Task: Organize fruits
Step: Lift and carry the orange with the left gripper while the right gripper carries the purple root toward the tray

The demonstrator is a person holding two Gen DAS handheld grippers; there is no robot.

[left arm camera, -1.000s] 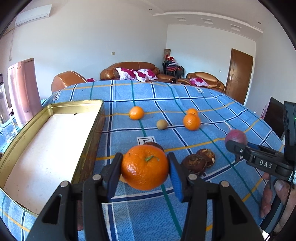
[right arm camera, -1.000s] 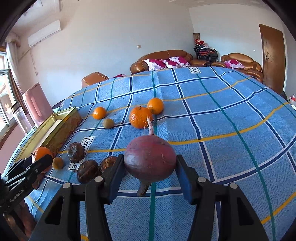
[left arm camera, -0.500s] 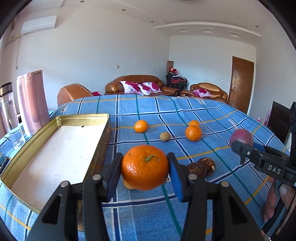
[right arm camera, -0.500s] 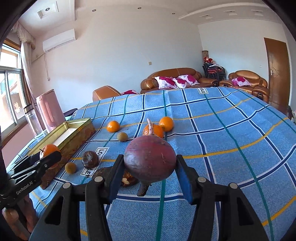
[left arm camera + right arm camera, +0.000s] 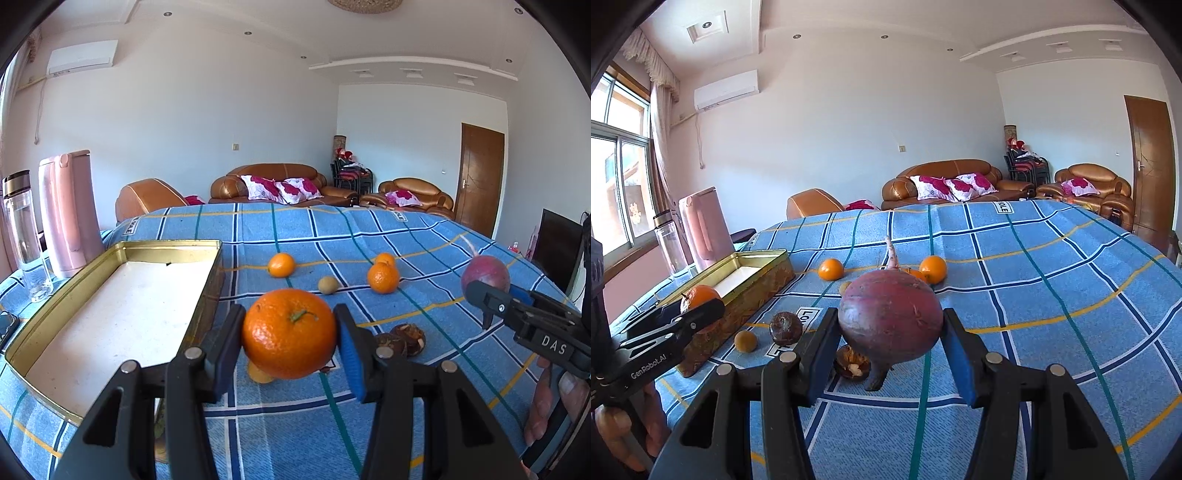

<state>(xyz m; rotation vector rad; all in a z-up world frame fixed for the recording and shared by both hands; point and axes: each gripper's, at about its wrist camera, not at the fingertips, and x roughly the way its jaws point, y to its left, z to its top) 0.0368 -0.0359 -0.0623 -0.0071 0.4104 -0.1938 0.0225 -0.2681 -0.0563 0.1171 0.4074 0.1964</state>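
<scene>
Left gripper [image 5: 290, 338] clamped on a tangerine [image 5: 289, 333], blue jaws pressing its left and right sides, stem facing the camera, fruit raised above the desk [image 5: 424, 236] just right of the gold tin tray [image 5: 173, 244]. Right gripper [image 5: 890, 334] clamped on a dark red beet [image 5: 890, 320], jaws gripping both flanks, pale root tip pointing up, stub end hanging below, fruit lifted clear of the blue checked cloth.

On the desk beyond: one tangerine on the far left [image 5: 281, 264], a pair of tangerines touching on the far right [image 5: 383, 277], a kiwi [image 5: 328, 285] between them. Nearer, two brown water chestnuts [image 5: 404, 338] side by side, partly hidden behind the left gripper's right jaw. A small tan longan [image 5: 745, 340] and another water chestnut [image 5: 785, 328] near the tray's near corner. Pink kettle [image 5: 68, 212] and clear bottle [image 5: 24, 236] far left, beside the tray.
</scene>
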